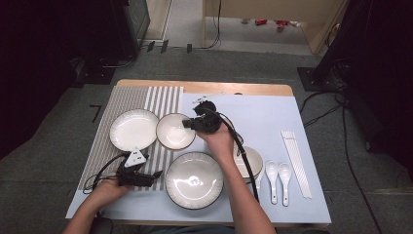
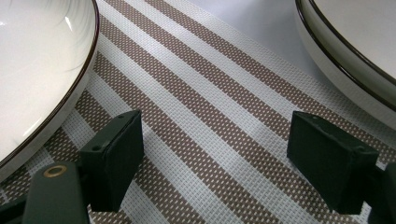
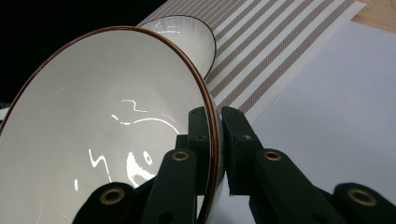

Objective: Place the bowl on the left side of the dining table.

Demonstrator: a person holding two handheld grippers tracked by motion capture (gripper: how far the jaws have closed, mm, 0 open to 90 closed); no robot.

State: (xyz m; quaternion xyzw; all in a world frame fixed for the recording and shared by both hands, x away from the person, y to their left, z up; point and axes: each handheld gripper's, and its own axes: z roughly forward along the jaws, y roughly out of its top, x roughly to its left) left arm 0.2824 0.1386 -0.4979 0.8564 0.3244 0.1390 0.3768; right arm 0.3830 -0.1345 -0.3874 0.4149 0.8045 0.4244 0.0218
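While tilted, the bowl (image 3: 102, 140) seems pinched by the right gripper (image 3: 215, 140)

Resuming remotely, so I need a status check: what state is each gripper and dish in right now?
Right gripper: shut on bowl rim.
Bowl: gripped at rim, tilted.
Left gripper: open, over striped mat.
Plate: flat, on mat.
Big plate: flat, empty.
Spoons: lying side by side.

Bowl (image 3: 107, 135): glossy white glazed ceramic, thin brown rim.
Placemat (image 2: 210, 121): woven cloth-like mesh, matt, brown and pale stripes, under the bowl.
Sheet (image 1: 263, 122): smooth matt pale blue, right of the placemat.
Right gripper (image 3: 215, 140): matt black plastic, brass-coloured rivets.
Spoons (image 1: 278, 175): glossy white ceramic.
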